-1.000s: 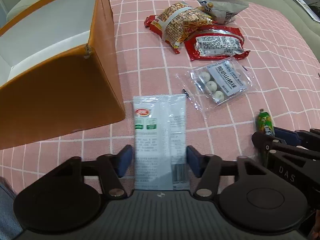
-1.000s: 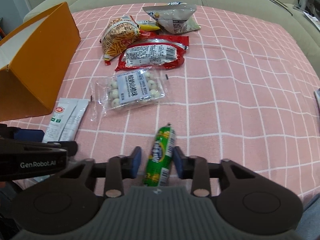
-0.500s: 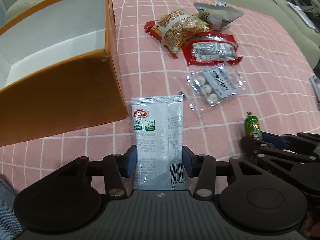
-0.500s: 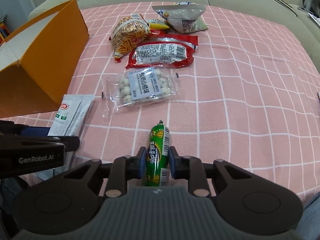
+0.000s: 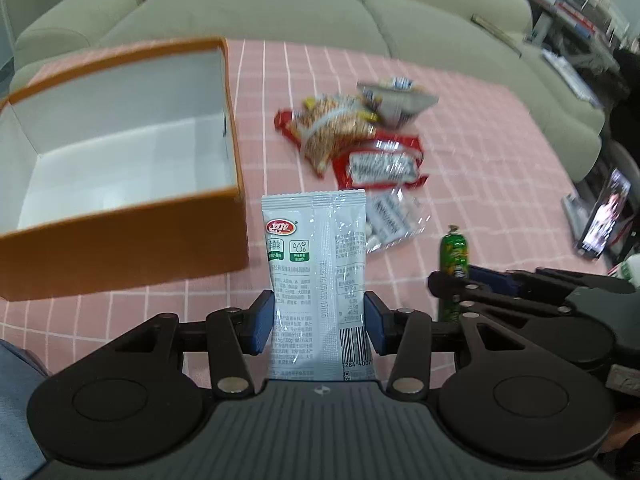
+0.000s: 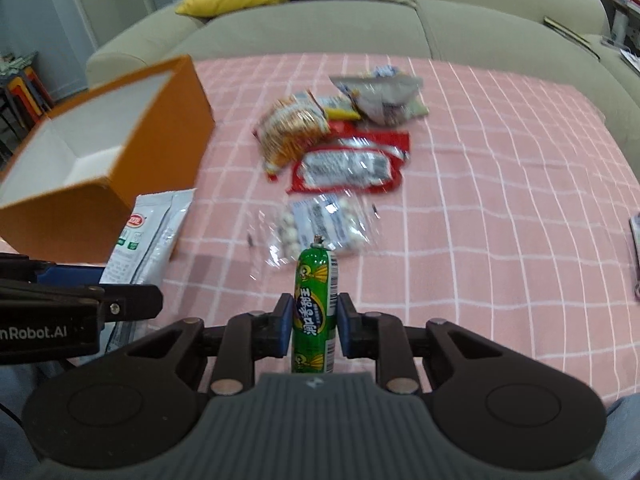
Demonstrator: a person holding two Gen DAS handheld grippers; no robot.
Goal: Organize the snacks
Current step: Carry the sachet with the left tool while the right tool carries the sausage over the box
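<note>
My left gripper (image 5: 319,322) is shut on a white snack packet (image 5: 316,264) and holds it lifted above the pink checked cloth; the packet also shows in the right wrist view (image 6: 150,236). My right gripper (image 6: 314,322) is shut on a green sausage stick (image 6: 314,308), also lifted; the stick shows in the left wrist view (image 5: 453,258). An open orange box (image 5: 120,216) with a white, empty inside stands to the left, also in the right wrist view (image 6: 96,160).
On the cloth lie a clear bag of white balls (image 6: 320,226), a red packet (image 6: 348,166), an orange noodle bag (image 6: 292,130) and a grey pouch (image 6: 380,98). A beige sofa (image 6: 360,12) lies behind. A lit phone screen (image 5: 608,216) is at the right.
Both grippers have closed on their snacks and lifted them off the cloth. The views have risen, so the inside of the orange box now shows.
</note>
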